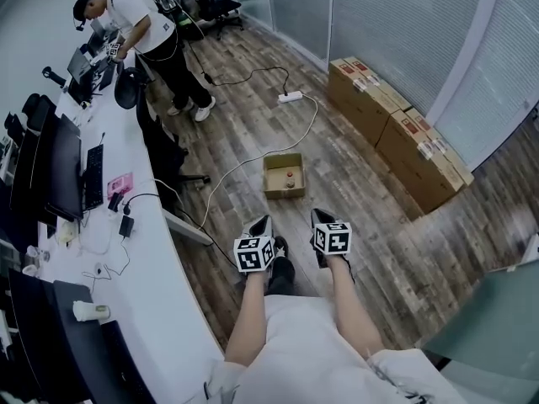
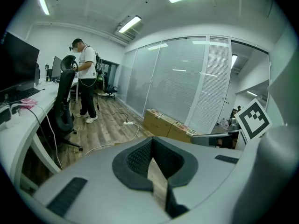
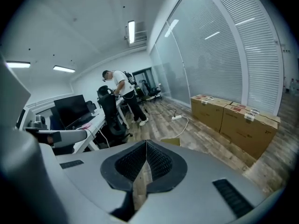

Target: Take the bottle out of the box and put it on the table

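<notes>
Bottle (image 1: 289, 177), small and with what may be a reddish cap, sits inside the open cardboard box (image 1: 274, 185) on the wooden floor (image 1: 253, 116), ahead of both claws and well apart from them; the left claw (image 1: 263, 222) and the right claw (image 1: 318, 215) hang side by side, both tilted down toward the box; the left claw's jaws meet at their tips with nothing between them; the right claw's jaws are pressed together too, and empty; a long white worktop (image 1: 160, 293) runs to the left of the left claw; brown cartons (image 1: 396, 133) line the glass wall off to the right of the right claw; a person (image 1: 147, 32) stands at the worktop's far end.
</notes>
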`<state>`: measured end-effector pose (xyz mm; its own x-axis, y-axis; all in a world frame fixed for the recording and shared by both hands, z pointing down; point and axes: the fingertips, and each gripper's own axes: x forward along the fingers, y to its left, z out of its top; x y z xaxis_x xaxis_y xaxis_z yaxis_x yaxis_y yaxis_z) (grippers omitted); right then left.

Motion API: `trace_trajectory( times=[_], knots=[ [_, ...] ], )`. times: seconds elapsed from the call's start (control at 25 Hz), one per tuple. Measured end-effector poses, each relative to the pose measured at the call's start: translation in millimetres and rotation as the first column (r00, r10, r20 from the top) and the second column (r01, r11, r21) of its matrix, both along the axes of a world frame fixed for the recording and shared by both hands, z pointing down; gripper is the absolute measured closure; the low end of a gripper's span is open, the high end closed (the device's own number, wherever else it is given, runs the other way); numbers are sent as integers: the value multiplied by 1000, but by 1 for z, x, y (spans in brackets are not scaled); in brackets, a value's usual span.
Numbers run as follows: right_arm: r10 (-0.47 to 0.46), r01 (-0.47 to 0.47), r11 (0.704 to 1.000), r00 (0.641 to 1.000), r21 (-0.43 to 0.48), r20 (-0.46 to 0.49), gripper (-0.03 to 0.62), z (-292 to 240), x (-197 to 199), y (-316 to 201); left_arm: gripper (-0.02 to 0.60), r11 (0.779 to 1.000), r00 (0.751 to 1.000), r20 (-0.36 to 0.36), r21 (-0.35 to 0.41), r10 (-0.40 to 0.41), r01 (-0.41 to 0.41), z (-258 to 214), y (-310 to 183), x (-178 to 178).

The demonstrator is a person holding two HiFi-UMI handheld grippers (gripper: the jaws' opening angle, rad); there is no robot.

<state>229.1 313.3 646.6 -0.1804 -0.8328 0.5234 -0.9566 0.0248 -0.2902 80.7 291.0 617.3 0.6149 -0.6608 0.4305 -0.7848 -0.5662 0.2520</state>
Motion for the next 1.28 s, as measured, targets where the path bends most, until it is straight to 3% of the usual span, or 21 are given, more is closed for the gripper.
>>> trace_trajectory(
  times=[0.6, 0.88, 1.28],
  knots=[
    [65, -52, 991, 993, -122, 100, 554, 24, 29, -135, 568, 1000, 1000, 24, -3, -5, 5, 0, -152, 20],
    [98, -82, 988, 988, -131, 123, 554, 34, 32, -208, 568, 999, 998, 63, -36, 31, -29, 12, -226, 23],
    [137, -115, 981, 981, -156, 137, 554, 43, 45, -302, 568, 996, 997, 46, -67, 67, -64, 21, -327, 38]
  ],
)
